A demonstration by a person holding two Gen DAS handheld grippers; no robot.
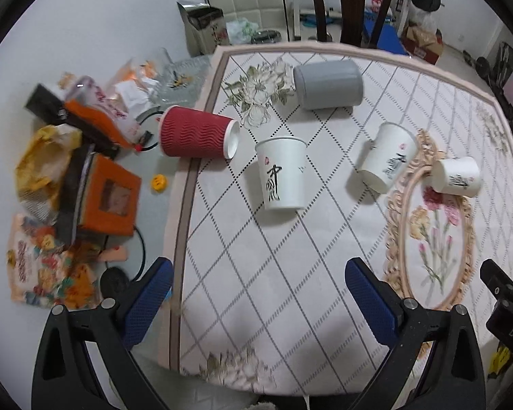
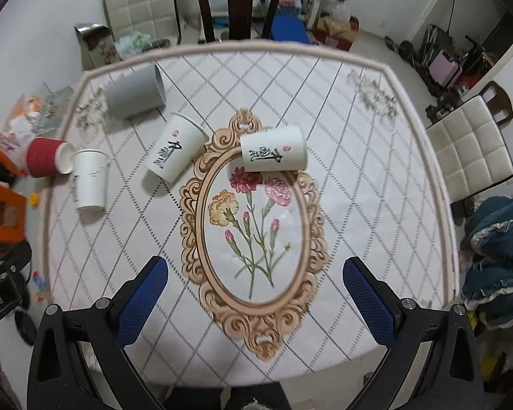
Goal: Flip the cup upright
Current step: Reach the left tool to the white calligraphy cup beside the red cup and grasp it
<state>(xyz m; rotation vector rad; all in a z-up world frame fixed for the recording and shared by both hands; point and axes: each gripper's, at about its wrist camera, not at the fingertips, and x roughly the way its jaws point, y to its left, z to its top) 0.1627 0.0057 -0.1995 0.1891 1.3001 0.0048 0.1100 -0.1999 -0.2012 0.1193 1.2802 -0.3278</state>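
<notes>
Several cups are on the patterned tablecloth (image 1: 290, 273). A white paper cup (image 1: 282, 174) (image 2: 89, 179) stands upright. A red ribbed cup (image 1: 196, 136) (image 2: 48, 160) lies on its side at the table's left edge. A grey cup (image 1: 328, 83) (image 2: 135, 92) lies on its side at the back. Two more white cups lie tipped: one (image 1: 388, 157) (image 2: 176, 152) in the middle, one (image 1: 456, 175) (image 2: 273, 153) on the oval frame print. My left gripper (image 1: 258, 294) is open and empty, well short of the cups. My right gripper (image 2: 254, 292) is open and empty above the flower print.
Snack bags and an orange box (image 1: 104, 196) clutter the floor left of the table. A dark wooden chair (image 2: 239, 0) stands behind the far edge, a padded chair (image 2: 468, 150) at the right. Blue fabric (image 2: 496, 249) lies right of the table.
</notes>
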